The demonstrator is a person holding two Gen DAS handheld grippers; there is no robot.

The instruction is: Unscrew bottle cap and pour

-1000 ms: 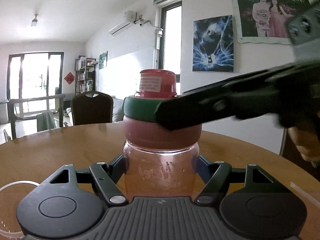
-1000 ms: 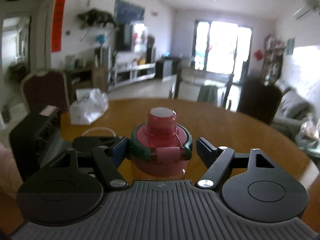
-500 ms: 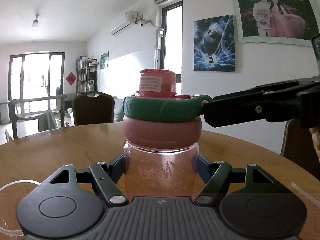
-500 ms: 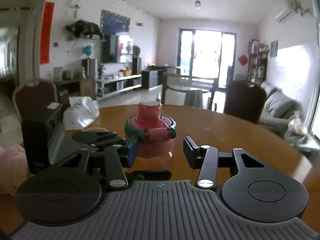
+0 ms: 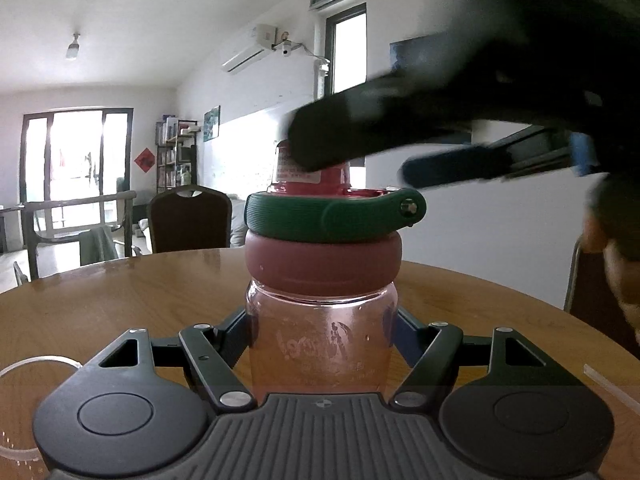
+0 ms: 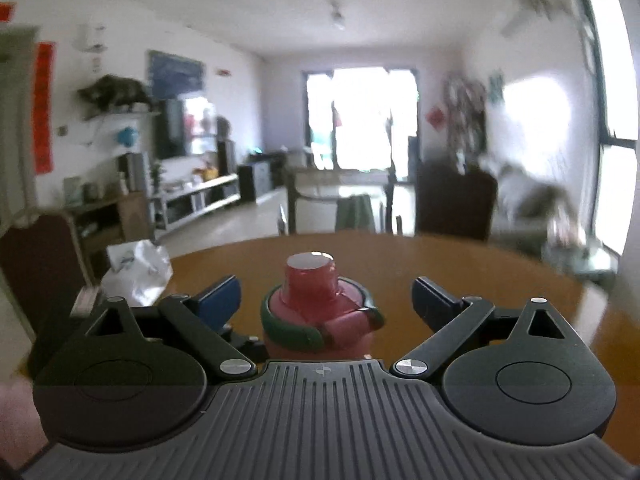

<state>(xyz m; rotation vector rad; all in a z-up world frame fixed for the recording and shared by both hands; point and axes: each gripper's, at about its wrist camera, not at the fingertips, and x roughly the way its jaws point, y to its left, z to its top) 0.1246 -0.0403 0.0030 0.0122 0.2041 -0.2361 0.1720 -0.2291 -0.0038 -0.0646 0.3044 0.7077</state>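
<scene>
You had the bottle (image 5: 322, 344) standing upright on the round wooden table (image 5: 120, 292), and your left gripper (image 5: 322, 340) was clamped on its clear pink body low down, one finger pressed to each side, most likely so the bottle could not spin or tip while the top was worked. Your right gripper (image 6: 326, 300) was poised above and around the top with its jaws spread wide, each finger well clear of the red cap (image 6: 310, 276), holding nothing; from the left view its dark fingers blurred across in front of the cap, so it was moving. The cap sat on the bottle, with the green carry loop (image 5: 332, 216) lying flat round its base above the pink collar (image 5: 324, 260). That fits either a cap about to be gripped and turned or one just screwed back and let go; the pictures did not settle which. Counting up: one bottle, one cap, one green loop, two grippers, and one clear ring-shaped rim (image 5: 28, 364) at the left edge of the table, perhaps a cup to pour into, though too little showed to be sure. One white plastic bag (image 6: 138, 268) lay farther off.
</scene>
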